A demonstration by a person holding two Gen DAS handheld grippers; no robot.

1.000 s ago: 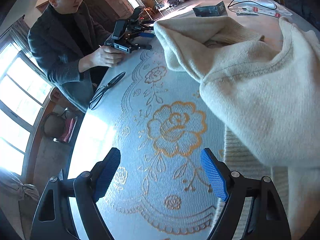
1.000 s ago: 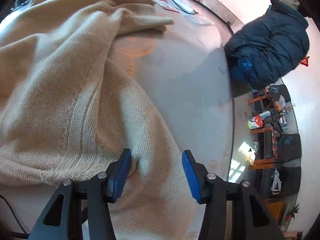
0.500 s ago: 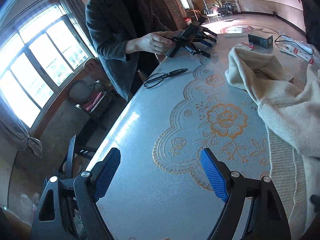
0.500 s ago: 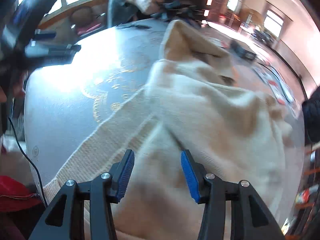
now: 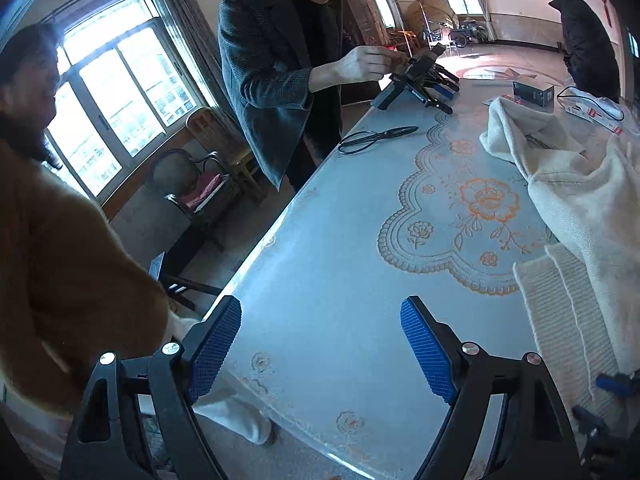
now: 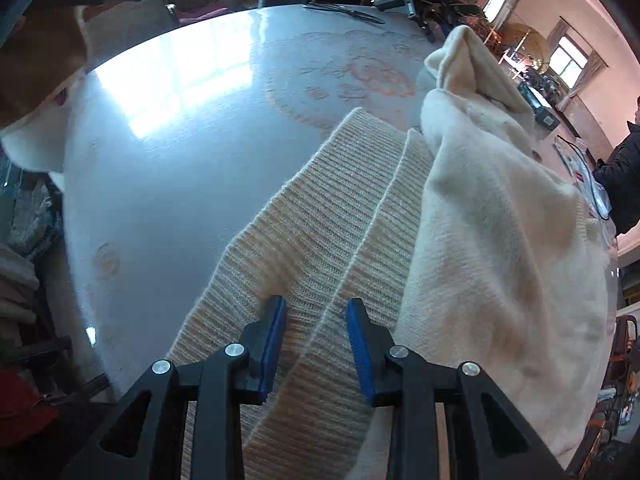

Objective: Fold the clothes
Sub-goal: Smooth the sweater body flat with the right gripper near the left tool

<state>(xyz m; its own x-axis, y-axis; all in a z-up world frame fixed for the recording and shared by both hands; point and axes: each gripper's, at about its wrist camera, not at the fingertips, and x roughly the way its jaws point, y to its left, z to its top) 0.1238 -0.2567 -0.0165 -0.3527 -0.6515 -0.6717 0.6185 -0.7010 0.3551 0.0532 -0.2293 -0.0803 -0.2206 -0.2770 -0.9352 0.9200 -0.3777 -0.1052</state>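
On the right half of the table [image 5: 320,280] lies the cream sweater [image 6: 500,216], bunched in a heap, with its ribbed hem [image 6: 320,248] spread flat toward me and one bit standing up like a peak at the far end. It is not folded yet; I judge I am at the very start, getting hold of the hem so the sweater can be pulled out flat before any fold.

Over that ribbed hem sits my right claw [image 6: 316,344], its blue pads partly drawn together with a fold of the ribbing running up between them. I cannot tell whether the pads already pinch the knit or only straddle it; a gap shows between them. Next, I think, the claw has to close firmly on that edge, since loose ribbing will slip and stretch if only lightly caught.

My left claw [image 5: 320,344] hangs spread wide above bare tabletop, holding nothing and touching nothing, with the sweater's hem off to its right. It will need to travel over to the other end of the hem so both claws can draw the sweater straight.

Farther along the table lie black scissors [image 5: 378,136], near a man [image 5: 288,52] standing at the edge working on another tool.
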